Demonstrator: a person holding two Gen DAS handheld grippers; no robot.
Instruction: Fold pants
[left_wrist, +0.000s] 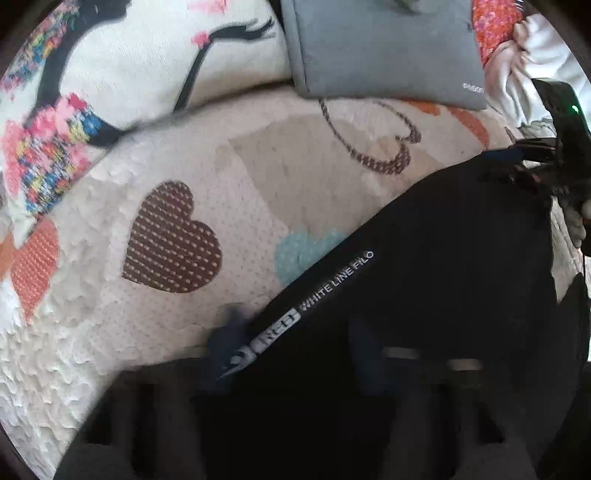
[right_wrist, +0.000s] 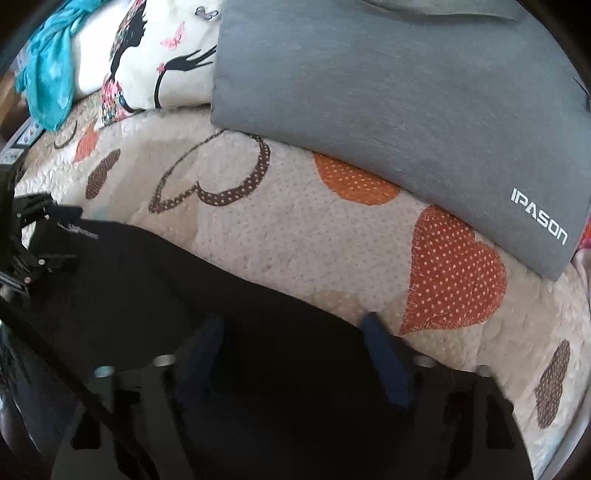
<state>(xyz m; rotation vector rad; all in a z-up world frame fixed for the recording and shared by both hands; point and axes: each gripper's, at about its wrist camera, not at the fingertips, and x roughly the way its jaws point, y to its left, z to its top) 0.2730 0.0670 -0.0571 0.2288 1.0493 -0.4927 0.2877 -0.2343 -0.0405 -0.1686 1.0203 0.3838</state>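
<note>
The surface is a bed under a quilted cover (left_wrist: 74, 343), cream and puckered, sewn with dotted cloth hearts: a brown heart (left_wrist: 171, 240) at centre left of the left wrist view, an orange heart (right_wrist: 454, 273) at right of the right wrist view, and a brown heart outline (right_wrist: 218, 177) above centre. A flat grey sleeve (right_wrist: 399, 110) of smooth woven fabric, printed IPASON, lies across the upper right, its lower edge overlapping the quilt. Behind it, at upper left, sits a cream pillow (right_wrist: 147, 55) with a black silhouette and pink flowers, and a turquoise cloth (right_wrist: 48, 74) beside it.

The pants (left_wrist: 424, 277) are black, soft and matte, spread on the quilt across the lower right of the left wrist view, a printed white-lettered strip (left_wrist: 325, 291) running along their edge.

The left tool (left_wrist: 291, 354) is narrow, its blue finger (left_wrist: 229, 339) at the pants' edge; whether it pinches the cloth I cannot tell. The right tool (right_wrist: 291, 350) stands moderately apart, dark fabric lying between its fingers (right_wrist: 384, 354); a grip is not clear.
</note>
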